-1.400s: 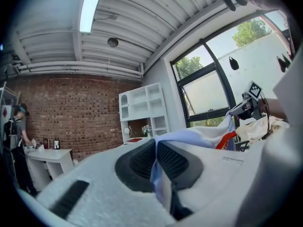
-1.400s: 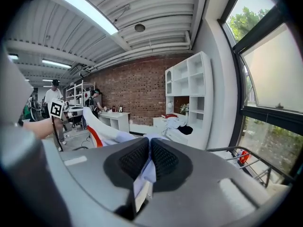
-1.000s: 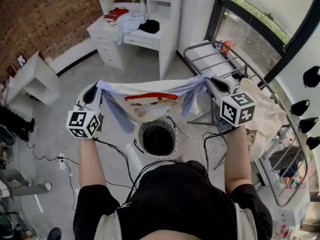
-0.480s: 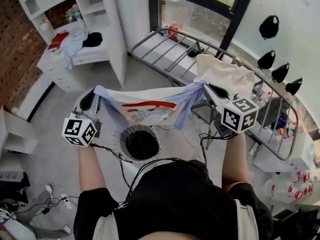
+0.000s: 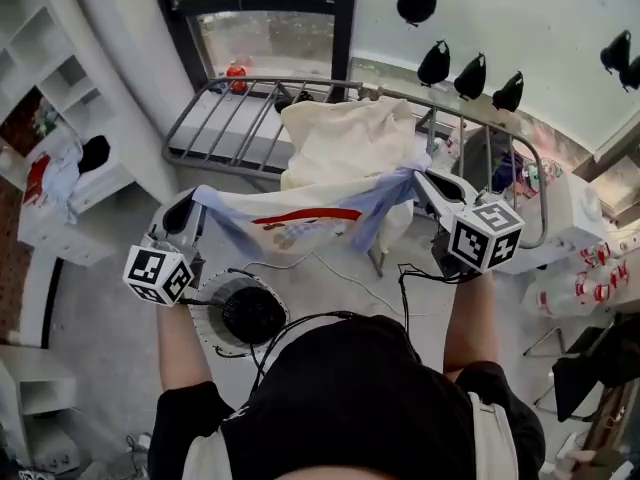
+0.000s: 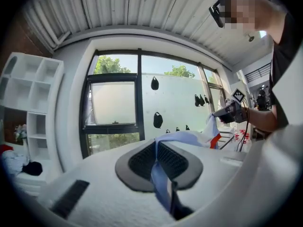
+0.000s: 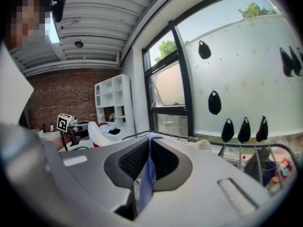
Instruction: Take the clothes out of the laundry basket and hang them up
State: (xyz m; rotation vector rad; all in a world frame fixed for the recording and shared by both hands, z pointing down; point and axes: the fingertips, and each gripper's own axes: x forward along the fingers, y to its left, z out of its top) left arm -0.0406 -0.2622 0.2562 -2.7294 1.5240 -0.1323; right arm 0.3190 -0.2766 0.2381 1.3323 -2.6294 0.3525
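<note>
A white shirt with pale blue sleeves and a red print [image 5: 300, 216] hangs stretched between my two grippers, in front of the metal drying rack [image 5: 230, 118]. My left gripper [image 5: 188, 200] is shut on the left blue sleeve [image 6: 161, 181]. My right gripper [image 5: 428, 180] is shut on the right blue sleeve [image 7: 146, 174]. A cream garment [image 5: 345, 143] hangs over the rack just behind the shirt. The round white laundry basket [image 5: 243, 313] stands on the floor below my left arm, its dark inside showing nothing.
A dark-framed window [image 5: 262, 28] rises behind the rack. Black hooks [image 5: 435, 63] dot the white wall. White shelves and a desk with clothes [image 5: 55, 163] are at the left. Bags and clutter [image 5: 585, 268] lie at the right. Cables [image 5: 330, 273] trail across the floor.
The person has turned with the stretched shirt from the desk side towards the rack and window. The basket has slid to the lower left of the head view. Both grips are unchanged.
</note>
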